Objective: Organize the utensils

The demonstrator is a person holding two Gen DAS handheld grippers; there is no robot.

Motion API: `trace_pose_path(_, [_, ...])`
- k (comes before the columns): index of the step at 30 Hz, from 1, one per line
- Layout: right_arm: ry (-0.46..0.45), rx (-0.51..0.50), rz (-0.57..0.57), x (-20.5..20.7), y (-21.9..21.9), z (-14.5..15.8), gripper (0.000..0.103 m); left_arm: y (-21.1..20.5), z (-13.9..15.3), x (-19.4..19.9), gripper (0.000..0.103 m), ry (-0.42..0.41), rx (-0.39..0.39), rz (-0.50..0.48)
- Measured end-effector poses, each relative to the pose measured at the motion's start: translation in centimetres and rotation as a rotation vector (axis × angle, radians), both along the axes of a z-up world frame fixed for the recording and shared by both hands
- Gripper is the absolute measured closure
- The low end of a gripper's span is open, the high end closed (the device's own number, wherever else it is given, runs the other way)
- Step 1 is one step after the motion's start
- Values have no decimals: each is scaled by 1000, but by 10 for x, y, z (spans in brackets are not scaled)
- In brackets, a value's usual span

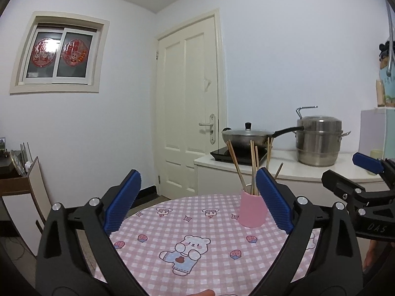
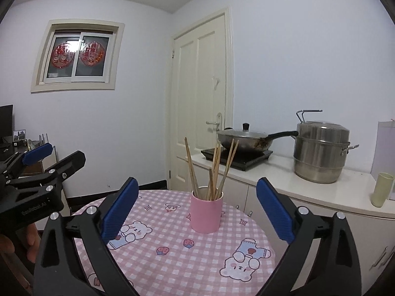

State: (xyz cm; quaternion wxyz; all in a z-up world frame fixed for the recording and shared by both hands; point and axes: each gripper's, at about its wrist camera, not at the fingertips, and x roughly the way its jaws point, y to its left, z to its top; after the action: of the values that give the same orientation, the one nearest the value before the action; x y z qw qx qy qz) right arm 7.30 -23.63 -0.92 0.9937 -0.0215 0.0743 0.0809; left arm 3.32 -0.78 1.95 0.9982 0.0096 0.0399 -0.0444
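Observation:
A pink cup stands upright on the round table with a pink checked cloth. Several wooden chopsticks stand in the cup, leaning outward. In the left wrist view the cup sits at the far right of the table, partly behind my right finger, with chopsticks in it. My left gripper is open and empty, held above the table. My right gripper is open and empty, held back from the cup. Each gripper shows at the edge of the other's view.
A white counter behind the table carries an induction hob with a lidded wok, a steel steamer pot and a pale green cup. A closed cream door is at the back. A low cabinet stands left.

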Motion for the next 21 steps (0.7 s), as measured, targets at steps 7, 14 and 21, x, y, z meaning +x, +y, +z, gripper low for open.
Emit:
trace_pose_path(7, [-25,-6,-2,-13,4,0,8,8,1,-16,8,-26,-12,24])
trace_pose_path(14, [-35,0,8,-20,7,-1,8,9,-1,-24,7,-39,16,55])
trace_pose_path(21, [-36,-4,4,-24,8,-3,8,8,-3,-24,7,-32,15,49])
